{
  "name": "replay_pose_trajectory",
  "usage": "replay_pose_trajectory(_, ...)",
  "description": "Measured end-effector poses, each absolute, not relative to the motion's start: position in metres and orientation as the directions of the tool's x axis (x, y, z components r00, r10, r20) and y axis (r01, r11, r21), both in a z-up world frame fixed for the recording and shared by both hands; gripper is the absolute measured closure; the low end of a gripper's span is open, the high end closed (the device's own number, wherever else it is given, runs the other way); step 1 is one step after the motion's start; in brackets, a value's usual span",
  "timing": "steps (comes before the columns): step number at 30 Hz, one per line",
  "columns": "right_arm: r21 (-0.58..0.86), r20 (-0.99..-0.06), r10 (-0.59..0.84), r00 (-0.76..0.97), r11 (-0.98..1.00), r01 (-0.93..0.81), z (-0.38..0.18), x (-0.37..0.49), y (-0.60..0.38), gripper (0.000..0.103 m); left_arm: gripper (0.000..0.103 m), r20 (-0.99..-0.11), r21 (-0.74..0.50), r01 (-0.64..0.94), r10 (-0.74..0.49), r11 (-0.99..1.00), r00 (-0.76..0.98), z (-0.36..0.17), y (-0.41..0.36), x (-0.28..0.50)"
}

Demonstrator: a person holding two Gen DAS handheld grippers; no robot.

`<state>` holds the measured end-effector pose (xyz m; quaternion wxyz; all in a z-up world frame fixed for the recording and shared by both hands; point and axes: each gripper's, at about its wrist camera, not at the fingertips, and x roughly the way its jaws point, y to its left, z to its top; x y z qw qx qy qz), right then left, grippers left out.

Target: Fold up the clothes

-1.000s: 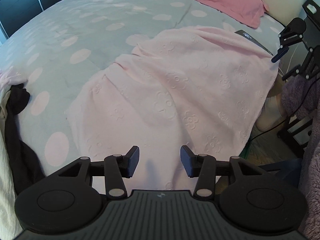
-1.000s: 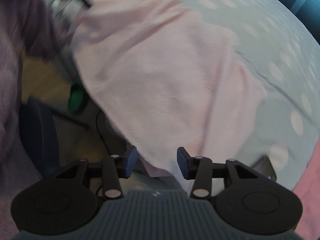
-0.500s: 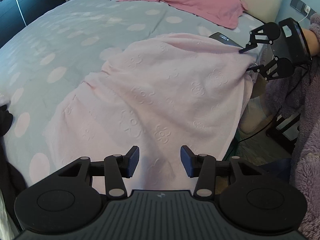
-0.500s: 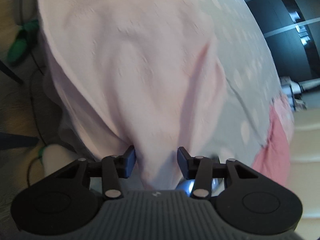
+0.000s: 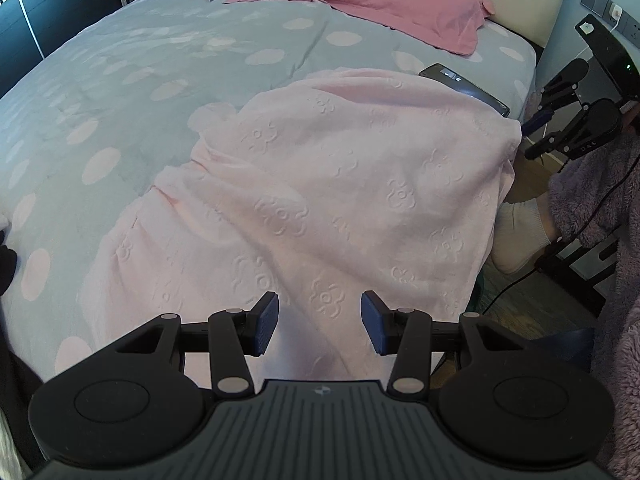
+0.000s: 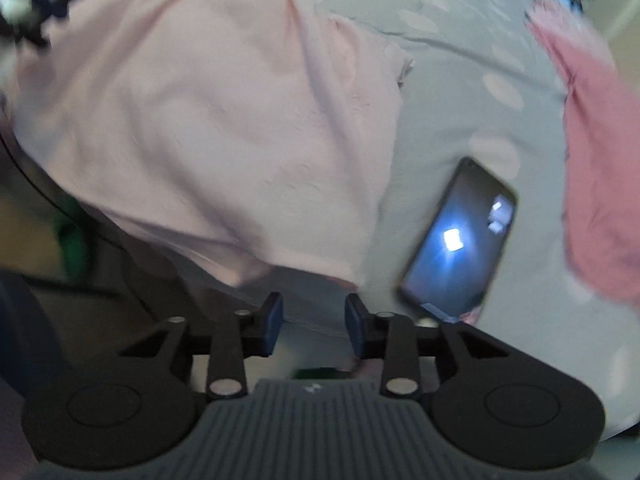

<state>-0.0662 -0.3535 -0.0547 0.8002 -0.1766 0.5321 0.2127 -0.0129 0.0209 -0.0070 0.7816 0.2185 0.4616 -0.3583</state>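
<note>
Left wrist view: my left claw (image 5: 319, 322) hangs spread over the pink cloth (image 5: 320, 200) on the bed (image 5: 160, 60); my right claw (image 6: 314, 322) is closing, empty, at the cloth's corner beside the phone (image 6: 460, 236).

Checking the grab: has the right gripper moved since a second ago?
Yes. The right gripper dropped beside the bed's edge, below the phone.

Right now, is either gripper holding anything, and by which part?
Nothing is held. The left gripper stands open above the pink blanket; the right gripper is closing near the blanket's corner by the phone, with no cloth between its jaws.
</note>
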Motion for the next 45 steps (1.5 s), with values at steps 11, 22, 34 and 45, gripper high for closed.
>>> replay_pose_trajectory(11, 0.079, -0.91, 0.208, 0.357, 0.936, -0.344, -0.085, -0.064, -0.333, 0.101, 0.06, -0.878, 0.038, 0.782, -0.354, 0.622, 0.323, -0.008, 0.01, -0.014)
replay_pose_trajectory(22, 0.093, -0.969, 0.141, 0.202, 0.969, -0.229, -0.104, -0.073, -0.357, 0.102, 0.06, -0.889, 0.045, 0.745, -0.313, 0.665, 0.333, -0.014, 0.024, -0.005)
replay_pose_trajectory(34, 0.07, -0.894, 0.231, 0.384, 0.918, -0.389, -0.028, -0.083, -0.336, 0.066, 0.052, -0.872, 0.036, 0.687, -0.313, 0.726, 0.376, -0.006, 0.047, -0.012)
replay_pose_trajectory(45, 0.046, -0.858, 0.23, 0.459, 0.925, -0.378, -0.016, -0.004, -0.328, 0.058, 0.052, -0.849, 0.03, 0.425, -0.201, 0.905, 0.489, -0.005, 0.128, 0.011)
